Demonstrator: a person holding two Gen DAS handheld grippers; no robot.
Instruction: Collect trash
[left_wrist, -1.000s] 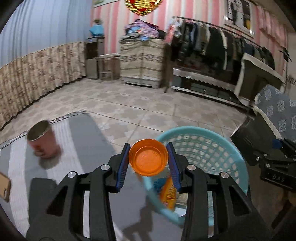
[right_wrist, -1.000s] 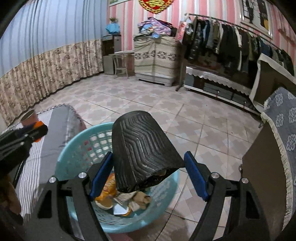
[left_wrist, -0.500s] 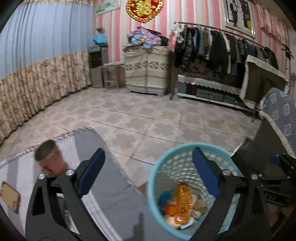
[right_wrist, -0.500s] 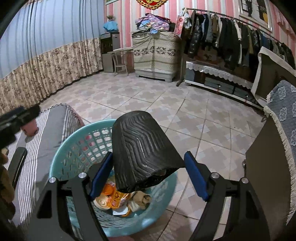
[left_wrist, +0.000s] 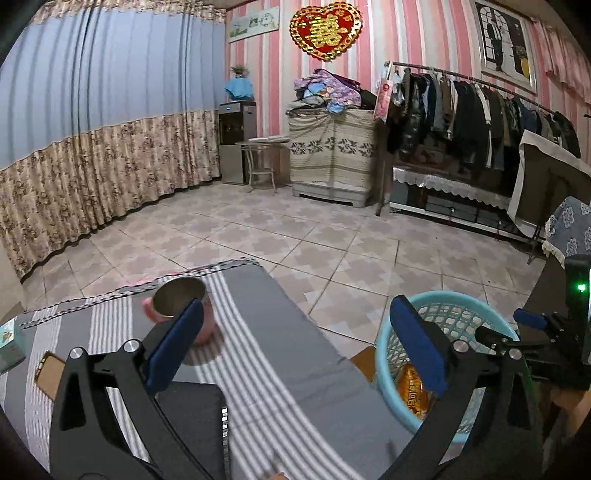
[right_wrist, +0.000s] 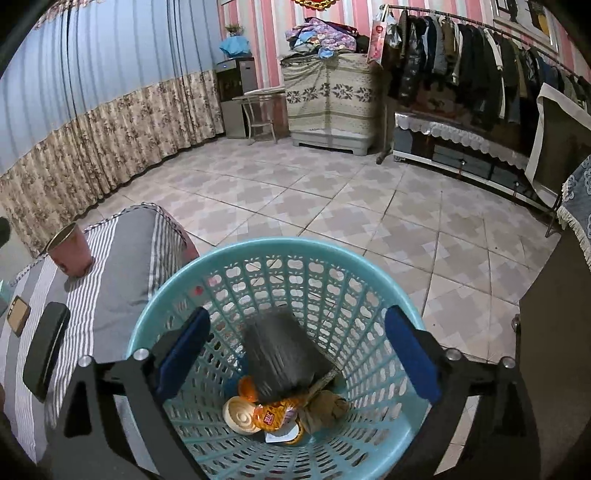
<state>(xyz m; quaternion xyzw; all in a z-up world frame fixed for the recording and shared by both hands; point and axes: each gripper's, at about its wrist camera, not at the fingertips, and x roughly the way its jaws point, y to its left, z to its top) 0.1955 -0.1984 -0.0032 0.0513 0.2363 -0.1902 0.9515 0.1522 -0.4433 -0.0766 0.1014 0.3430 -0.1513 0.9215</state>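
Black ribbed piece (right_wrist: 282, 356) dropped from right claw (right_wrist: 299, 354) into basket (right_wrist: 376, 273); claw just opened wide, empty above it.

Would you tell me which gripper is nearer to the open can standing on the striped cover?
Left. The left gripper hangs open just before the can; the right gripper is over the blue basket, with the can off to its left.

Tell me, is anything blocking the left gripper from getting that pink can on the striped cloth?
Nothing visible does. The left gripper is open and empty, and the pink can stands upright just beyond its left finger, with only bare striped cloth around it.
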